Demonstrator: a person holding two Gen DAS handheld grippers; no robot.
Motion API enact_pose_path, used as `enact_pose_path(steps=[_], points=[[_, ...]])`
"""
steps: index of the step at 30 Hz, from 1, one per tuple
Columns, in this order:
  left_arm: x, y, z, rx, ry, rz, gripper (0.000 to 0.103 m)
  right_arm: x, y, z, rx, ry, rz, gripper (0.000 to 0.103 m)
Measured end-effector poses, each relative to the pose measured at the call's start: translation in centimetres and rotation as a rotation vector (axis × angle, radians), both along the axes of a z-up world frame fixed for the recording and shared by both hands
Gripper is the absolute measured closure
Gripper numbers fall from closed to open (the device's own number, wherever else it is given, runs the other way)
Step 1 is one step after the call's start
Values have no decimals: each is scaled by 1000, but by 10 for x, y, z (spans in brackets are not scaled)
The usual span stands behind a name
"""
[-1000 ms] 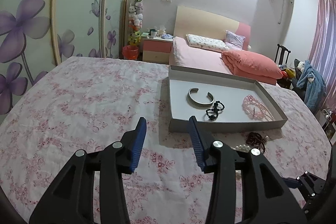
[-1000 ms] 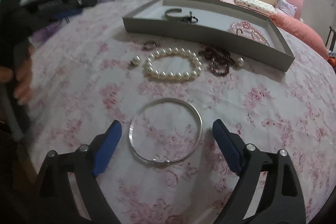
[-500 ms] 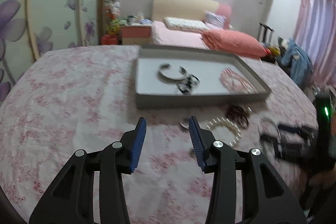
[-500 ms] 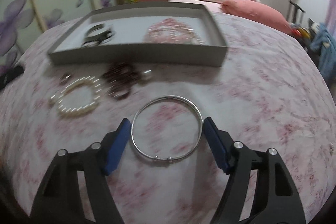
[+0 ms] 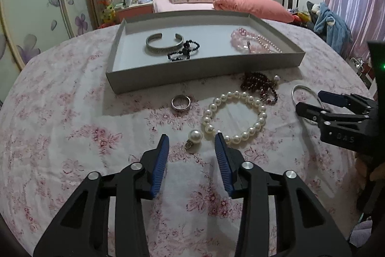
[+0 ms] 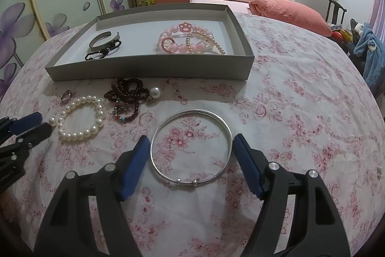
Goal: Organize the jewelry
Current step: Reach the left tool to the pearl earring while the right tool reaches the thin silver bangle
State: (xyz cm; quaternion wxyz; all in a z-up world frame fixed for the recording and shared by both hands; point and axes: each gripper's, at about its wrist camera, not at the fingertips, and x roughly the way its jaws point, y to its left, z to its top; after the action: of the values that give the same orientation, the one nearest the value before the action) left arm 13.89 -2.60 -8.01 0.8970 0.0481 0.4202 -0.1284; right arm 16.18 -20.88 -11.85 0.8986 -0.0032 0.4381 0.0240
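The right tool (image 6: 191, 140) is spread wide, its blue pads on either side of the silver bangle (image 6: 191, 147) lying flat on the floral tabletop (image 6: 300, 117), apparently not yet pinching it. The left tool (image 5: 191, 140) is spread too, with a pearl earring (image 5: 194, 137) just ahead between its tips. The pearl bracelet (image 5: 234, 116), silver ring (image 5: 181, 102) and dark bead bracelet (image 5: 259, 86) lie before the grey tray (image 5: 204, 71), which holds a silver cuff (image 5: 163, 43)

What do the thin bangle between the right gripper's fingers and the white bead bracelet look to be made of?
Thin bangle: looks like polished silver-toned metal, a bright, smooth wire hoop with two small beads; the alloy cannot be told. White bead bracelet: glossy cream round beads with soft highlights, pearl-like; real or imitation cannot be told.
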Motion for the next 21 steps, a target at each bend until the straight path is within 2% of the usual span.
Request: enact_pose_path(steps=[8,10,12,19,21], points=[[7,-9,-4,17,8,3,73,0,1,0,0,0,3,32],[8,-11,-4,25,5,5,78,0,1,0,0,0,4,32],[9,-9,-4,34,4,19,88,0,2,0,0,0,7,32],[10,16,-3,44,3,87,89,-1,7,-1,-3,1,28,31],[9,21,-3,36,4,89,89,0,10,-2,-5,10,44,23]])
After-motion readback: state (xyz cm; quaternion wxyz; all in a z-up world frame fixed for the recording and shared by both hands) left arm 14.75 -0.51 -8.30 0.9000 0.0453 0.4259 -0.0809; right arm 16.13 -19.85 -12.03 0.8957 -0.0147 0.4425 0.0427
